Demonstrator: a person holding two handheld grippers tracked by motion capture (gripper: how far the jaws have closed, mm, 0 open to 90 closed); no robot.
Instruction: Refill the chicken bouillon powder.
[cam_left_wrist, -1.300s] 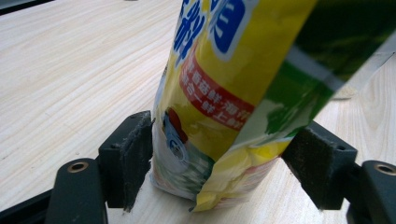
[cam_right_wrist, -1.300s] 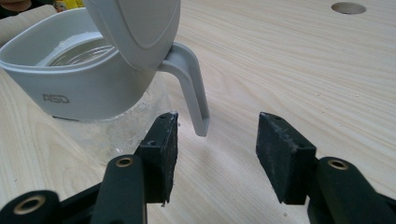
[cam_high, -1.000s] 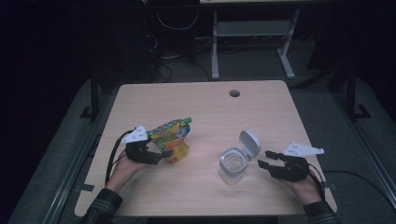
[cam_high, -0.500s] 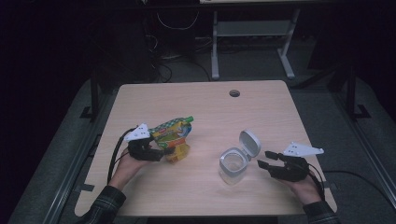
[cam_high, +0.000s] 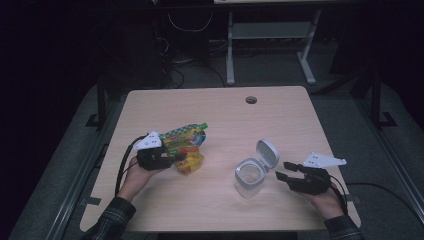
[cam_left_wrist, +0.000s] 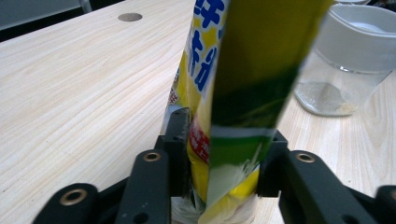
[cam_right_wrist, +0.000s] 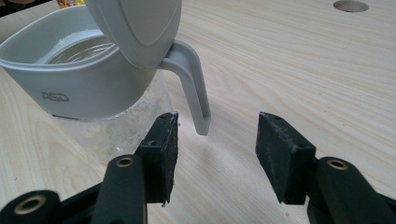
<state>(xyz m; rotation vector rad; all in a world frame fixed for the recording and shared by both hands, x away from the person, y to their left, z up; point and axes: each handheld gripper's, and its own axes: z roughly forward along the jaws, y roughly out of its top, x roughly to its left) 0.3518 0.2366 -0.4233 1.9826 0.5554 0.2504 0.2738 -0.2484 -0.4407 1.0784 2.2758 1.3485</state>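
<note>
A yellow and green snack pouch (cam_high: 186, 141) lies on the wooden table (cam_high: 220, 115) at the left. My left gripper (cam_high: 181, 157) holds its near end; its jaws have just been closing, and in the left gripper view both pads press the pouch (cam_left_wrist: 243, 84) from either side. A clear jar (cam_high: 248, 176) with a grey rim stands right of centre, its flip lid (cam_high: 267, 151) tilted up and open. My right gripper (cam_high: 282, 170) rests just right of the jar, open, with nothing between its fingers. In the right gripper view the lid's latch (cam_right_wrist: 194, 84) hangs just beyond that gripper (cam_right_wrist: 217, 135).
A round cable hole (cam_high: 251, 100) sits near the table's far edge. The jar (cam_left_wrist: 348, 60) holds a thin layer of pale residue. Bare tabletop stretches between the pouch and the jar and across the far half. Metal stands and cables lie on the dark floor behind.
The left gripper's jaws have come together on the pouch's near end. Both hands, the jar and its lid have stayed where they were.
</note>
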